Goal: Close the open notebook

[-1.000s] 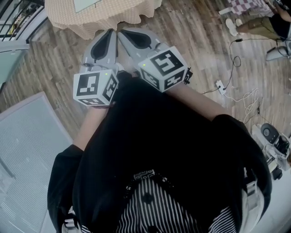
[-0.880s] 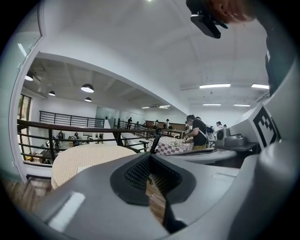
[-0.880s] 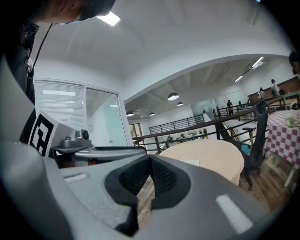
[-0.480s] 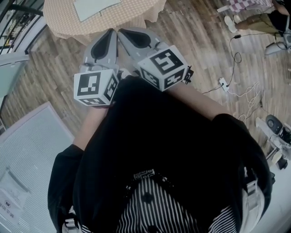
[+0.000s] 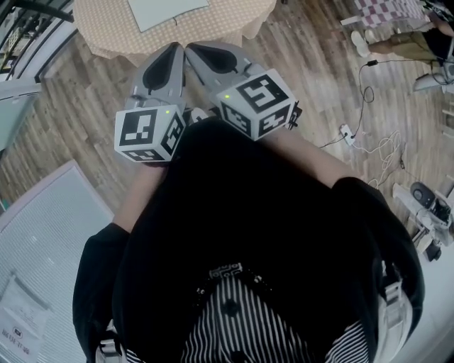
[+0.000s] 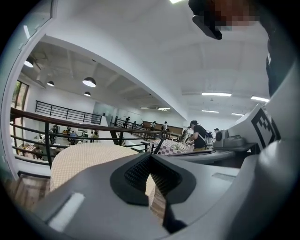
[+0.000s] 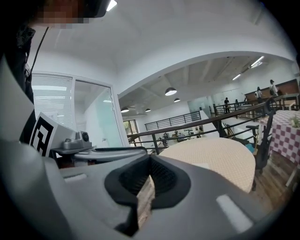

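Note:
In the head view the notebook (image 5: 164, 10) lies open and pale on a round table with a beige checked cloth (image 5: 234, 18) at the top edge. My left gripper (image 5: 172, 48) and right gripper (image 5: 190, 48) are held side by side in front of my chest. Their tips sit just short of the table's near edge. Both are shut with nothing between the jaws. The left gripper view shows the closed left gripper (image 6: 150, 157) level with the table (image 6: 89, 157) ahead. In the right gripper view the closed right gripper (image 7: 150, 160) faces the same table (image 7: 220, 152).
Wooden floor lies all round. A power strip with loose cables (image 5: 346, 135) is on the floor at right. A grey ribbed mat (image 5: 42, 241) is at left. A person's feet (image 5: 365, 39) show at top right, a black railing (image 5: 21, 28) at top left.
The table and notebook have slid further into the head view, downward and to the right, closer to the gripper tips. Both grippers stay shut, side by side.

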Motion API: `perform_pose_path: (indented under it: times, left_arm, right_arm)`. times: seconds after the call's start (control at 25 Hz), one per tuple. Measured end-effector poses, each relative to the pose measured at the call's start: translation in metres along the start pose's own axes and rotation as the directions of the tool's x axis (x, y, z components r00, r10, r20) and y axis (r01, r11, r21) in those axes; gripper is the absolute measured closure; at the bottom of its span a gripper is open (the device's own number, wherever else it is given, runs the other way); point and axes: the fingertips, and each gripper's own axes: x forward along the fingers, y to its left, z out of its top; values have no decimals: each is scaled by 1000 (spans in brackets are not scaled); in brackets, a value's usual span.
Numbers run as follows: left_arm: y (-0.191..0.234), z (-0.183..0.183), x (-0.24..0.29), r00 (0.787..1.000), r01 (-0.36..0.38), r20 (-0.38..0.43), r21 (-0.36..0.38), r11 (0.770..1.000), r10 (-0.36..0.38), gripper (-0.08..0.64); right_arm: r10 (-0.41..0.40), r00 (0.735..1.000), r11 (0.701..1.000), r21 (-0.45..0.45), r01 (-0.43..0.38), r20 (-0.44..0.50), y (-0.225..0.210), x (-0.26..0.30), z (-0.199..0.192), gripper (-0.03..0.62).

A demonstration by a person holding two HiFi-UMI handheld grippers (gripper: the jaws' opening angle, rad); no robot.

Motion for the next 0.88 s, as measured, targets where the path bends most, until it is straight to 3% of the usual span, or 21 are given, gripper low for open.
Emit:
perform_pose_path:
  times: [0.2, 0.6, 0.88]
  left_arm:
    - [35, -6, -8, 1000, -21, -17, -47, 999, 20, 561]
    - [68, -2, -19, 999, -46, 2, -47, 998, 47, 561]
    - [102, 9, -10, 994, -107, 31, -57, 993, 109, 560]
  right_arm:
    - [25, 999, 1000, -13, -26, -27, 14, 33, -1, 591]
    - [51, 997, 998, -30, -52, -51, 30, 66, 1, 591]
    - [102, 994, 993, -51, -105, -48, 30, 100, 12, 591]
